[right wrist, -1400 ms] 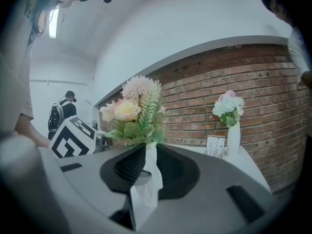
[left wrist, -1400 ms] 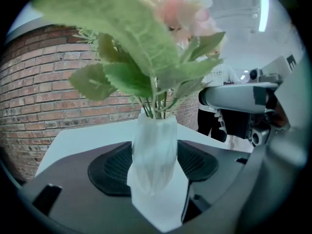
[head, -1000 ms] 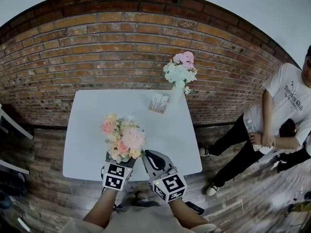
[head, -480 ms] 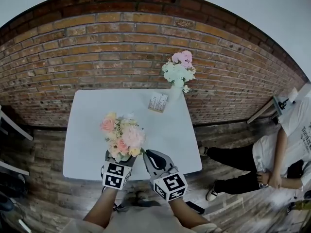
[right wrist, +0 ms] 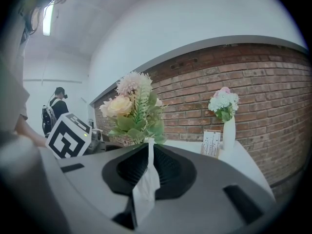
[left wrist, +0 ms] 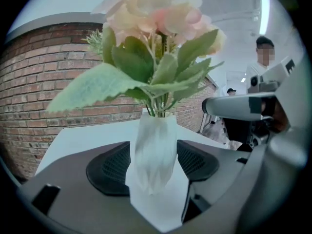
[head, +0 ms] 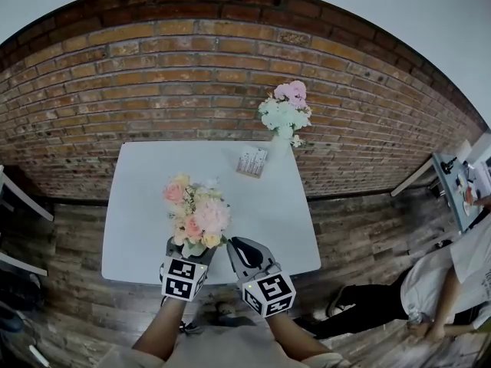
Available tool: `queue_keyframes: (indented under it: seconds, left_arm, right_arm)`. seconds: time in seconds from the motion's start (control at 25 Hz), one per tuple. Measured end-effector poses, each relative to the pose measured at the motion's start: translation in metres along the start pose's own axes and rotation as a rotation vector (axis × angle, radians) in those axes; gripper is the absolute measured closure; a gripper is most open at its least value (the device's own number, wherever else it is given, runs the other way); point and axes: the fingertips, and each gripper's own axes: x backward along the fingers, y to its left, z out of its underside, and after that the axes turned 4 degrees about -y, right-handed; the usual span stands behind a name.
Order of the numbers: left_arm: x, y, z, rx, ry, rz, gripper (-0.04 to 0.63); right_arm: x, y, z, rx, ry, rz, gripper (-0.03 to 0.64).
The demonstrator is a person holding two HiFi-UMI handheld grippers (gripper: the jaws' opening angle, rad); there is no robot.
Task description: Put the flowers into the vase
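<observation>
A white counter [head: 138,205] stands against a red brick wall [head: 153,75] on a wooden floor [head: 360,236]. At its near edge the left gripper [head: 190,251] is closed on a white faceted vase [left wrist: 155,150], with both pads pressed against its sides. The vase stands upright and already holds the flowers [head: 196,213], a peach and pink bunch with broad green leaves.

The right gripper [head: 236,245] sits just right of the bunch, its tip level with the leaves and close to them. Its jaws are nearly together, leaving only a thin slit. The white showing through that slit is probably the vase or counter beyond, not something held.

At the far right corner a second vase [head: 280,146] carries pink and white blooms [head: 285,112], with a small card [head: 251,162] just left of it. A person [head: 430,290] crouches on the floor at the near right.
</observation>
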Motion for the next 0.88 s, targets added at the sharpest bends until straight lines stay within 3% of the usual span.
queue_keyframes:
  seconds: [0.88]
  left_arm:
    - [0.028,-0.001,0.006,0.024,-0.021,-0.019,0.299]
  right_arm:
    - [0.001,0.013,0.007,0.006,0.011,0.002,0.578]
